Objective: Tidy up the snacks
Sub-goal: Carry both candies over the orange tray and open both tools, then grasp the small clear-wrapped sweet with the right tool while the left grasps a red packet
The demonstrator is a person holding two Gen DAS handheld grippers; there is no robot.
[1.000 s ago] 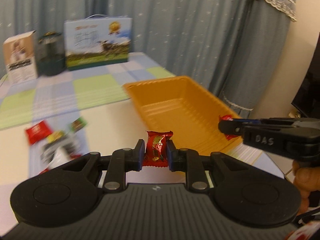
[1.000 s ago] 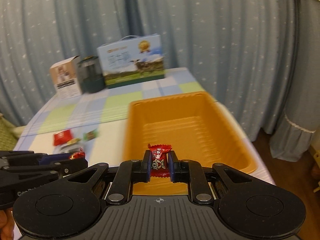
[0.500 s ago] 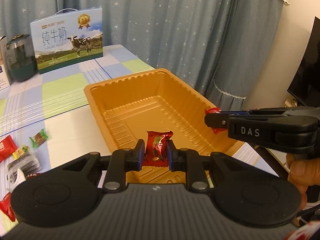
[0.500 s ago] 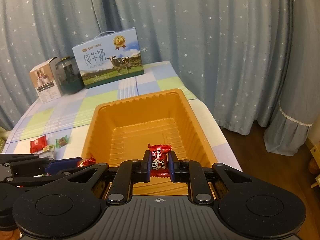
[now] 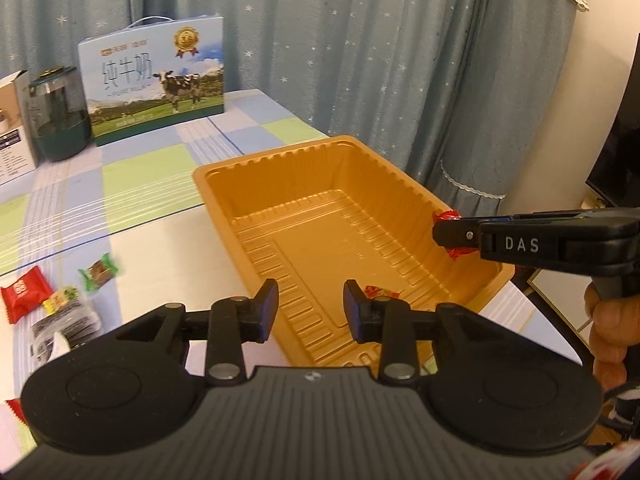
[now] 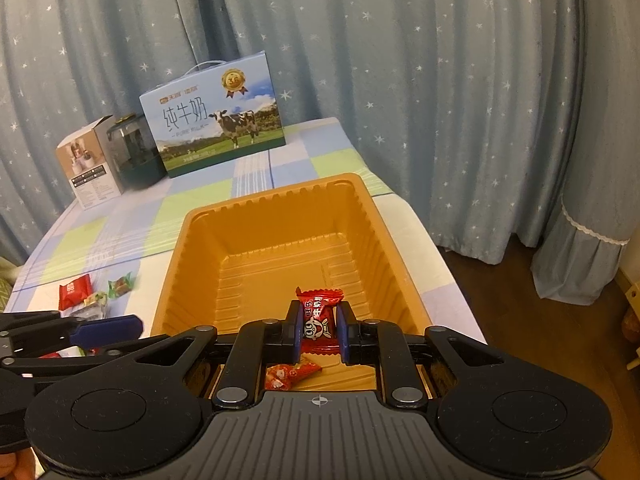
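Note:
An orange plastic tray (image 5: 280, 160) sits on the checked tablecloth. My left gripper (image 5: 310, 312) hangs over its near end with the jaws opening and nothing between them. A red wrapped candy (image 5: 382, 292) lies on the tray floor just beyond the right finger; the right wrist view shows this candy (image 6: 292, 374) under my right gripper. My right gripper (image 6: 318, 332) is shut on a second red candy (image 6: 319, 318) above the tray (image 6: 272, 200). In the left wrist view the right gripper (image 5: 452, 236) comes in from the right over the tray rim.
Loose snacks lie left of the tray: a red packet (image 5: 24, 296), a green candy (image 5: 99, 272) and several others. A milk box (image 5: 156, 80), a dark jar (image 5: 58, 114) and a white carton (image 6: 90, 172) stand at the back. The table edge runs just right of the tray.
Both grippers came over the tray's near end. The left jaws then parted and the red candy they held dropped onto the tray floor. The right gripper kept its candy.

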